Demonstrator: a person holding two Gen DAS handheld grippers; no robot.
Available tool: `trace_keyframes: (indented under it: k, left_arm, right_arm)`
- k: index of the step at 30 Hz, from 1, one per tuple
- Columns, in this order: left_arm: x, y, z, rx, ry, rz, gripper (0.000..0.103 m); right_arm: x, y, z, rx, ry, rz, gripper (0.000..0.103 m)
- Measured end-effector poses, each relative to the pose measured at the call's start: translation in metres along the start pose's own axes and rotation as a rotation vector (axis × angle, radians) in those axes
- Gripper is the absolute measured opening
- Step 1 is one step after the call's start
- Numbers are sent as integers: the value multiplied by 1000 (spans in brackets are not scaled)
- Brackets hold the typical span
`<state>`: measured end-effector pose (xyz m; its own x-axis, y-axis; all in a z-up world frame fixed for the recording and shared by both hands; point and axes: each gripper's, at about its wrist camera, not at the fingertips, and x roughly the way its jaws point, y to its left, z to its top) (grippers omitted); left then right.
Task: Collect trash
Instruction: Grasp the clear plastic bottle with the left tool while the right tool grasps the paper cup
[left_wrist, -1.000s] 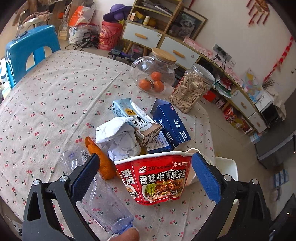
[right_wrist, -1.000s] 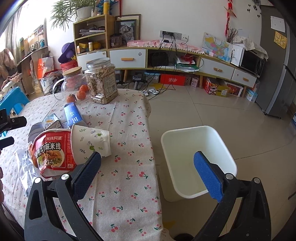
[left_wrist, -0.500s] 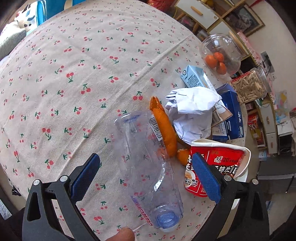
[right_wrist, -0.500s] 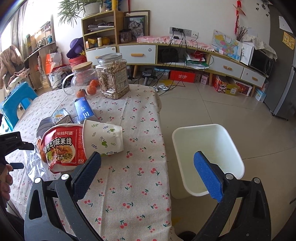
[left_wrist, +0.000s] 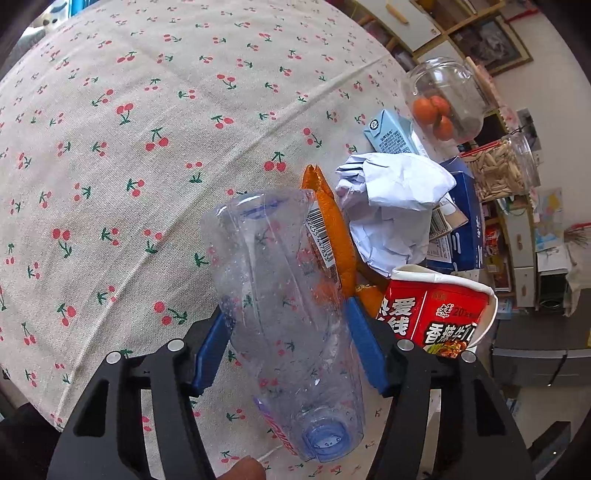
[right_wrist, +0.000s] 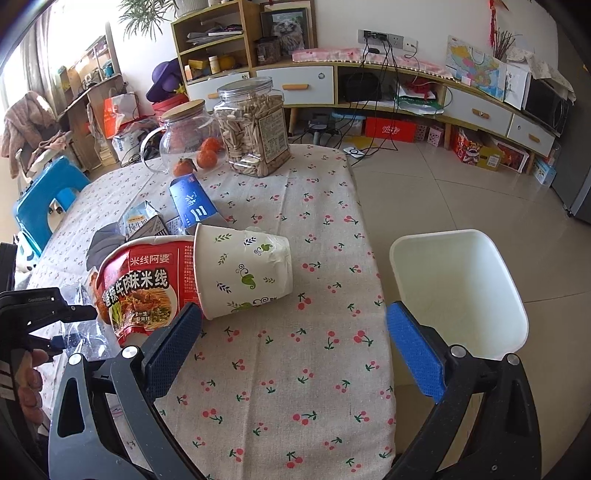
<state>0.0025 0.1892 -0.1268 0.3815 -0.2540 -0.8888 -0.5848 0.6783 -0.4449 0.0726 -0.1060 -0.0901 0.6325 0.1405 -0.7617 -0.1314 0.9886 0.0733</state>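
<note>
Jaws of left gripper (left_wrist: 288, 343) have just been closing and are now pinching the clear plastic bottle (left_wrist: 284, 295) lying on the counter (left_wrist: 110, 147), cap end toward the camera. Right gripper (right_wrist: 295, 343) is hovering with jaws apart, nothing between. Grasp step; next comes lifting and carrying to the white bin (right_wrist: 458, 288) beyond the bottle, off the counter edge. Noodle bowl (right_wrist: 140, 284) beside the bottle is reading "米线阿婆".

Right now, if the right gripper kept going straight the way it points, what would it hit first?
Most likely the bare cherry-print tablecloth: the open right gripper points down at it, with nothing between its pads. The paper cup lies just beyond and left, though depth is hard to judge.
</note>
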Motion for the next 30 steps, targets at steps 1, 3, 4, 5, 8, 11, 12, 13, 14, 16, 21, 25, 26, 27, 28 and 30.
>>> trace_keyframes:
  k: [1, 3, 4, 5, 8, 11, 12, 13, 14, 16, 21, 25, 26, 27, 28, 30]
  left_arm:
    - [-7, 1, 0, 2, -12, -9, 61]
    - [-22, 2, 0, 13, -51, -26, 61]
    - [-30, 1, 1, 25, -78, -33, 61]
    - [-38, 0, 1, 42, -103, -37, 61]
    - [-57, -5, 2, 108, -161, -47, 61]
    - [-61, -14, 8, 163, -167, -74, 61]
    - [-62, -16, 11, 178, -164, -83, 61]
    - [-61, -21, 13, 191, -163, -85, 61]
    - [-61, -23, 15, 202, -165, -84, 61]
    - [-61, -26, 19, 213, -173, -80, 61]
    - [-60, -33, 21, 243, -170, -91, 60]
    - [-60, -35, 22, 248, -173, -89, 60]
    - [-59, -35, 23, 249, -175, -88, 60]
    - [-58, -35, 23, 250, -176, -87, 60]
    - [-57, -36, 24, 251, -177, -85, 60]
    - [-57, -36, 24, 256, -179, -80, 60]
  right_arm:
    - [3, 3, 2, -7, 2, 4, 96]
    - [10, 8, 6, -26, -3, -2, 96]
    - [12, 9, 9, -29, -9, -2, 96]
    - [15, 10, 13, -30, -13, 20, 96]
    - [30, 14, 23, -38, 24, 137, 96]
    - [37, 16, 33, -108, 34, 249, 96]
    - [36, 19, 35, -173, 14, 260, 96]
    - [34, 23, 39, -259, 1, 265, 96]
    - [33, 25, 40, -350, -6, 257, 96]
    - [34, 30, 40, -514, 13, 242, 96]
    - [54, 49, 18, -944, 96, 124, 96]
    - [73, 57, 19, -1006, 121, 132, 93]
    - [77, 60, 18, -1027, 123, 127, 90]
    - [81, 63, 16, -1042, 131, 132, 78]
    - [86, 65, 15, -1043, 155, 149, 73]
    - [88, 66, 14, -1010, 169, 188, 71]
